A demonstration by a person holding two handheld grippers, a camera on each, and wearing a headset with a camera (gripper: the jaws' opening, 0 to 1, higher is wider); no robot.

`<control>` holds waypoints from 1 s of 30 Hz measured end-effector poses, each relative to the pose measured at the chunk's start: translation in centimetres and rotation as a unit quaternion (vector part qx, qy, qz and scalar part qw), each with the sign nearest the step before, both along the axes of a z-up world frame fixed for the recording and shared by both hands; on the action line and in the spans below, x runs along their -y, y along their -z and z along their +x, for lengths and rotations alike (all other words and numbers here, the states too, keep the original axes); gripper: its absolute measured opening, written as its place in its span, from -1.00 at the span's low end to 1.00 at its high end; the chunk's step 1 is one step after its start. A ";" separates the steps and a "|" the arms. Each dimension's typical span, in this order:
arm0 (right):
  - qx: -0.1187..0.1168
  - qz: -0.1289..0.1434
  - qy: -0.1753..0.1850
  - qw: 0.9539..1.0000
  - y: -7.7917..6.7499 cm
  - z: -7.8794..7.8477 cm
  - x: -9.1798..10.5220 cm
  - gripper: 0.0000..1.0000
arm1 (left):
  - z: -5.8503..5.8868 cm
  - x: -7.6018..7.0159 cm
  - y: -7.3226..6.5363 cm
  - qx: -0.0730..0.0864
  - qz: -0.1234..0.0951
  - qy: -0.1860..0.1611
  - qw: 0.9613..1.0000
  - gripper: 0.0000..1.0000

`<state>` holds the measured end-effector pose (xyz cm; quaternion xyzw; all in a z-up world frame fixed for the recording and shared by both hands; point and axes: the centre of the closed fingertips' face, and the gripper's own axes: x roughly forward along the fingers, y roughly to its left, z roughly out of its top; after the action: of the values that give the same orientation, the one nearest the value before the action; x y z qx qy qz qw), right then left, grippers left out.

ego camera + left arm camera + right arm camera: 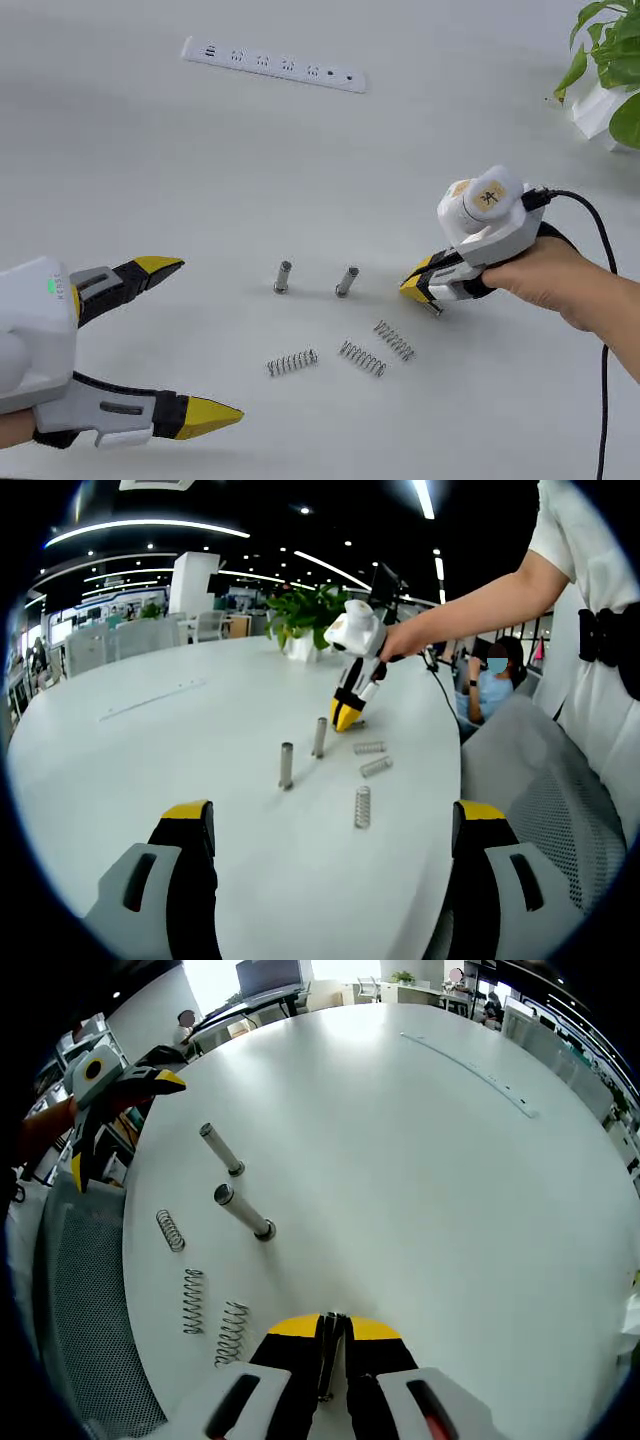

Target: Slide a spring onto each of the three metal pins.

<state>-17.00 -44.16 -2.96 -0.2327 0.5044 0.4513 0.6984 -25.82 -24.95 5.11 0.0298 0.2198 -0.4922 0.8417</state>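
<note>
Right jaws: closed on a pin (327, 1355); its long axis runs along the jaws, and a grey end pokes out under the yellow tips in the head view.
Right gripper (412, 288): tips angled down at the table (150, 150), just right of the standing pins, held in a hand (545, 275).
Left jaws: spread wide, nothing between them.
Left gripper (185, 340): low at the near left, well apart from the parts.
Standing pins: left pin (283, 277) and right pin (347, 281), near each other, both on end with long axes up.
Springs: left spring (292, 362) lies flat, roughly left to right; middle spring (362, 358) and right spring (394, 340) lie flat, slanting toward the near right.
Far side: power strip (272, 63); plant (610, 60).
</note>
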 end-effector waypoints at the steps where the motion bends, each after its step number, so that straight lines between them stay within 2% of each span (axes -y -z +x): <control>1: 0.000 0.000 0.001 1.000 0.0 0.0 0.0 -0.89 | 0.0 0.0 0.0 0.000 0.000 0.001 1.000 0.96; 15: 0.002 0.000 0.008 1.000 0.5 0.6 0.5 -0.91 | -0.1 0.2 -0.1 0.000 -0.001 0.004 1.000 0.96; 30: 0.018 0.013 0.011 1.000 -0.7 0.3 0.8 -0.91 | -0.2 0.3 -0.1 -0.001 0.000 0.005 1.000 0.96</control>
<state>-16.74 -44.99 -2.25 -0.2261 0.4880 0.4458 0.7156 -26.06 -25.25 5.19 0.0300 0.2207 -0.4969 0.8388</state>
